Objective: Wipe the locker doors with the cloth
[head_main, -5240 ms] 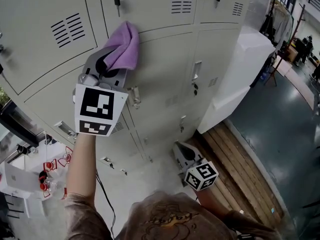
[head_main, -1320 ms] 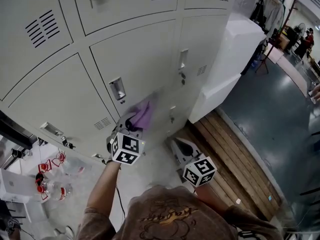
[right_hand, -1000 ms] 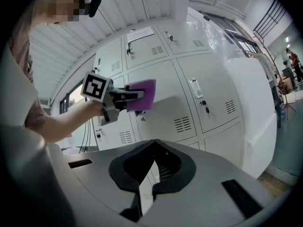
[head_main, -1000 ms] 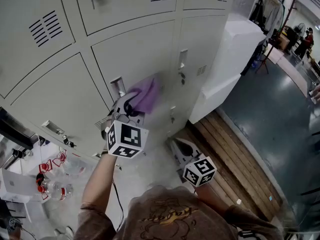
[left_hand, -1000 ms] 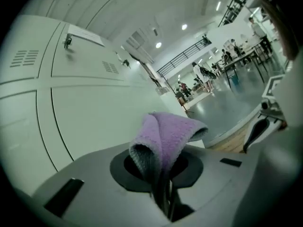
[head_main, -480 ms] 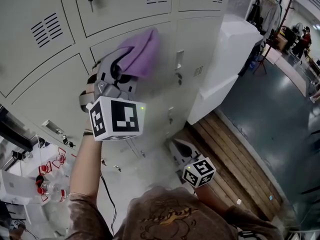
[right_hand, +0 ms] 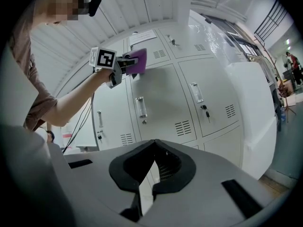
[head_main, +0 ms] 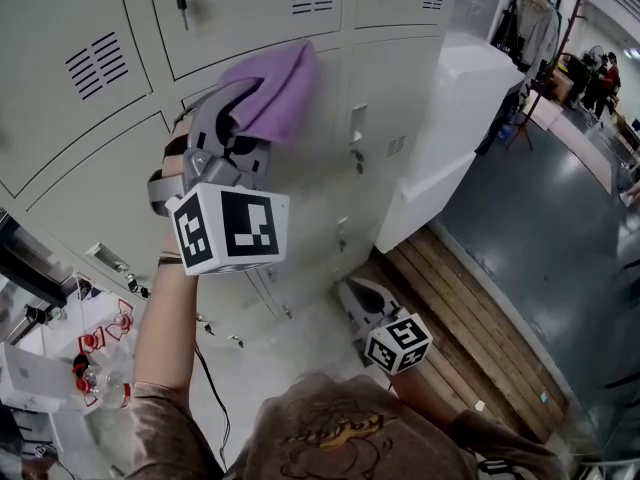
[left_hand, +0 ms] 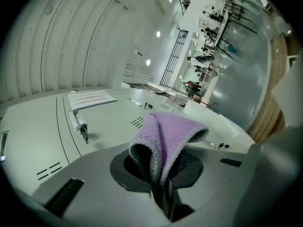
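Note:
My left gripper (head_main: 243,110) is raised against a pale grey locker door (head_main: 312,183) and is shut on a purple cloth (head_main: 271,92). The cloth's folded bulge touches the door's upper edge, just under the row of vented doors. In the left gripper view the cloth (left_hand: 166,137) is pinched between the jaws and fans out ahead of them. My right gripper (head_main: 354,292) hangs low near the bottom lockers, shut with nothing in it. In the right gripper view its jaws meet at the tips, and the left gripper (right_hand: 124,63) with the cloth (right_hand: 138,60) shows high on the lockers.
A key (head_main: 182,5) hangs in the lock of the door above. Door handles (head_main: 357,125) stick out to the right of the cloth. A white cabinet (head_main: 470,108) stands right of the lockers, with a wooden platform (head_main: 470,318) and dark floor (head_main: 560,228) beyond. Bottles (head_main: 95,373) lie lower left.
My left gripper has swept the cloth upward from the lower part of the door to its top edge over the last second. The right gripper has stayed put.

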Tool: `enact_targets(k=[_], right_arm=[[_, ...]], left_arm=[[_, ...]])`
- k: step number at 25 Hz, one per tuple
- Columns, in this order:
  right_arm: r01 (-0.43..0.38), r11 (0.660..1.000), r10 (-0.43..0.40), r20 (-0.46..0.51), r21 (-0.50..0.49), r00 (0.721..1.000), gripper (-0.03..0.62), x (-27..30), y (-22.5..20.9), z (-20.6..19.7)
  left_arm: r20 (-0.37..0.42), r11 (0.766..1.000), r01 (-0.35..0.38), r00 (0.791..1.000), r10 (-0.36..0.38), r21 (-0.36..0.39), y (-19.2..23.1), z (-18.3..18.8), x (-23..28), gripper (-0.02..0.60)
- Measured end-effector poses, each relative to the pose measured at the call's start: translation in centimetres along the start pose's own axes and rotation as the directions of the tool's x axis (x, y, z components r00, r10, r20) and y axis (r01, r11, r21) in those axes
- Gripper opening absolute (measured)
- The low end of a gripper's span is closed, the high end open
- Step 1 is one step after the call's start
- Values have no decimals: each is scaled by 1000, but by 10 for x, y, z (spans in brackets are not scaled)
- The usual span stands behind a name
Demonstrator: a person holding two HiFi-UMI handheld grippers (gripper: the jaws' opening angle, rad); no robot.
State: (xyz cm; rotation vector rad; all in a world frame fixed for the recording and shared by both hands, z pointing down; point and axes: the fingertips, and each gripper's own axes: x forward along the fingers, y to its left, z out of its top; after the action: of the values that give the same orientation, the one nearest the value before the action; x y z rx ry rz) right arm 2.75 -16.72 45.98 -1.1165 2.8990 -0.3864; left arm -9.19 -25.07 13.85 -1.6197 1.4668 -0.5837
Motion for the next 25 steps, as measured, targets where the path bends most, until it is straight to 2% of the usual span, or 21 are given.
enact_targets(k=[6, 16, 25], right_arm=[[0, 1000, 0, -1, -2, 1000, -2, 3, 1, 0], [24, 1000, -24, 1, 5, 1000, -2, 4, -7, -1], [44, 999, -44, -1, 15, 999, -2, 4, -14, -2]], left_arm=[[-63, 998, 62, 996, -64, -32, -15, -22, 19, 43], [-104, 994, 84, 990, -91, -70, -26, -41, 44, 43], [-155, 986, 130, 977, -146, -108, -59, -62, 47, 43]])
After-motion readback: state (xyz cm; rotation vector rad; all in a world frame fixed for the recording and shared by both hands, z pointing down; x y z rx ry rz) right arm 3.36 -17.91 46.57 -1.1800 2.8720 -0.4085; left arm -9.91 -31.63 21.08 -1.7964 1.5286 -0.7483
